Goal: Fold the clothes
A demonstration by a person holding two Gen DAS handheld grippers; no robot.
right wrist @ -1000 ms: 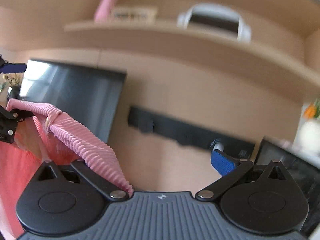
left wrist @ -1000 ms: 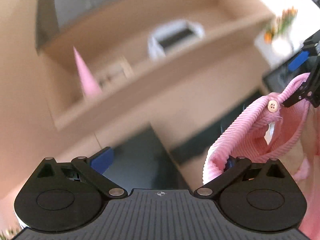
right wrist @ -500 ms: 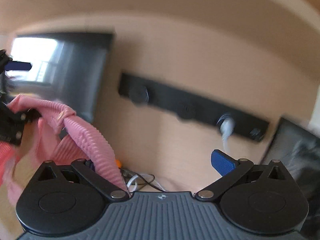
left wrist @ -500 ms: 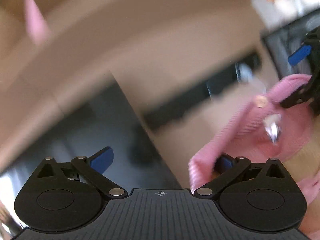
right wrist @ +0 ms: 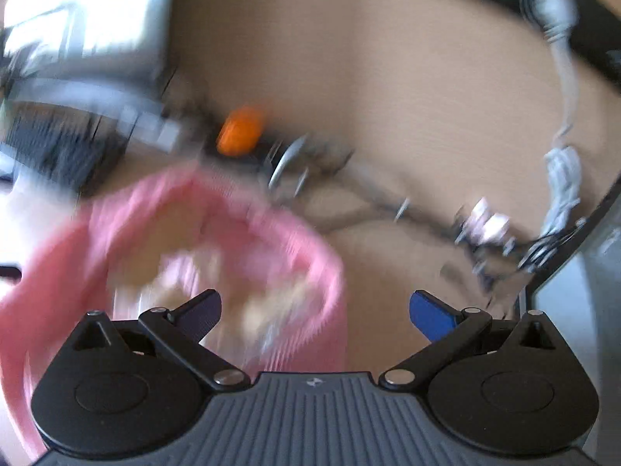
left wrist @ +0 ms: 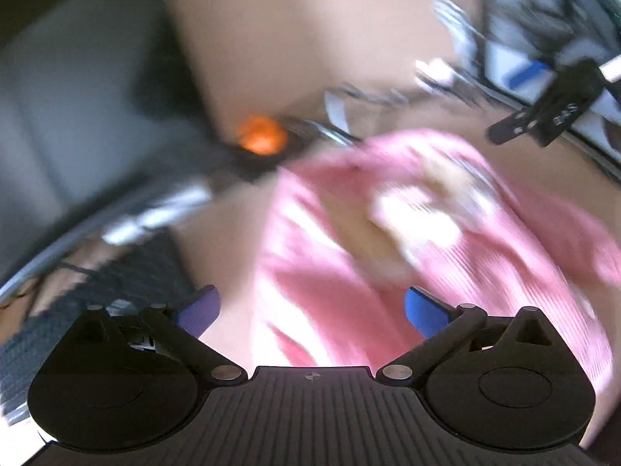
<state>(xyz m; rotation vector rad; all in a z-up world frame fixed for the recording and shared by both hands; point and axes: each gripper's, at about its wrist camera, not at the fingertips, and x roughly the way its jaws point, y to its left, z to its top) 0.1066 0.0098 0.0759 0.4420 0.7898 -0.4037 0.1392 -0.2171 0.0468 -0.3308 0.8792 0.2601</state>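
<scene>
A pink ribbed garment [left wrist: 446, 240] lies bunched on the wooden desk [left wrist: 310, 39], blurred by motion. My left gripper [left wrist: 310, 310] is open just above its near edge, and neither blue pad [left wrist: 425, 310] grips the cloth. In the right wrist view the same garment [right wrist: 194, 240] spreads to the left of and below my right gripper [right wrist: 316, 312], which is open too. The right gripper [left wrist: 543, 116] also shows at the upper right of the left wrist view, apart from the cloth.
An orange object [right wrist: 240, 130] and tangled cables [right wrist: 388, 202] lie at the back of the desk. A dark keyboard [left wrist: 97, 279] and a monitor [left wrist: 58, 97] are to the left. A white cable [right wrist: 562, 155] hangs at the right.
Both views swung down from the wall and shelf to the desk. The pink garment, which hung stretched between one finger of each gripper, has come off them and dropped onto the desk.
</scene>
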